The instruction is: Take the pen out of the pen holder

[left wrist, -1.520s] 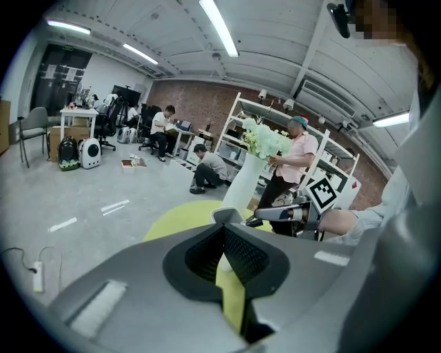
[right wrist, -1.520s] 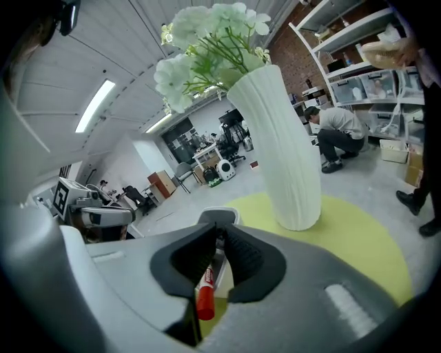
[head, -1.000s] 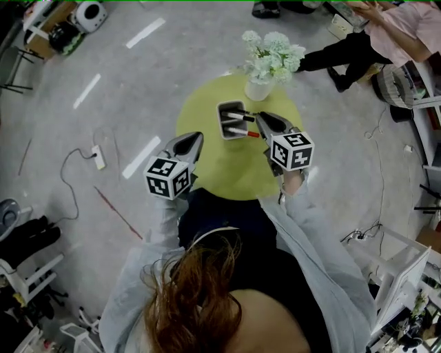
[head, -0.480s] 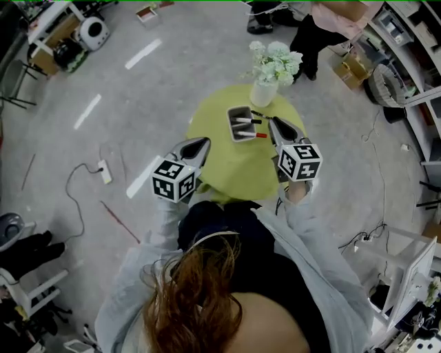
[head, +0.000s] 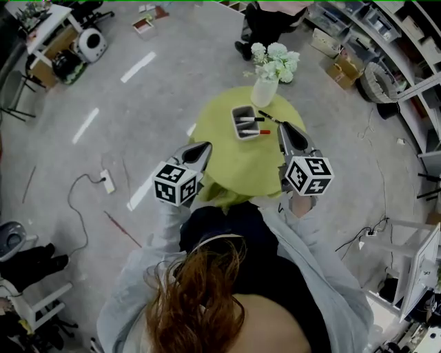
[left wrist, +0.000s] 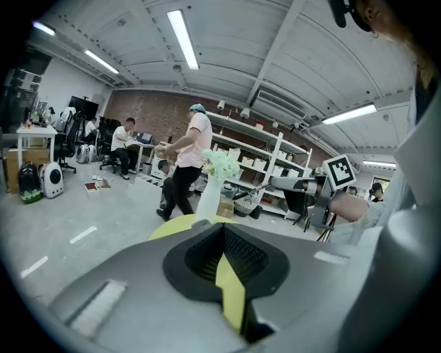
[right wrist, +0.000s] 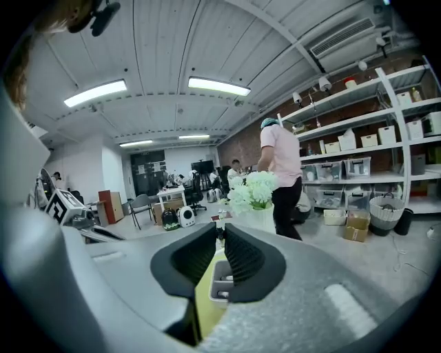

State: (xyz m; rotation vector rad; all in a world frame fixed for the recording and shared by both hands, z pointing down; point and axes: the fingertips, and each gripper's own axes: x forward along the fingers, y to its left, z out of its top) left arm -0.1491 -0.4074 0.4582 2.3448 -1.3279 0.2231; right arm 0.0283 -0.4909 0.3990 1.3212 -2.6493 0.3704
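Observation:
A grey rectangular pen holder [head: 238, 113] stands on the round green table [head: 234, 165], with a couple of pens lying in it. A red pen [head: 264, 132] lies on the table beside it. My right gripper [head: 282, 126] hangs just right of the holder, shut on a thin black pen [head: 269, 116] that sticks out from its tips toward the vase. The left gripper view shows that pen [left wrist: 251, 191] held in the air. My left gripper [head: 204, 146] hovers at the table's left edge, shut and empty. The holder [right wrist: 219, 279] shows below the right jaws.
A white vase of pale flowers [head: 265, 88] stands at the table's far edge, behind the holder. A person [head: 265, 17] walks past beyond the table. Shelving with boxes [head: 406, 41] lines the right side; a cable and power strip [head: 103, 180] lie on the floor at left.
My right gripper has risen and drawn back from the holder with the black pen in its tips. The left gripper has lifted a little too. The person behind the table has walked leftward.

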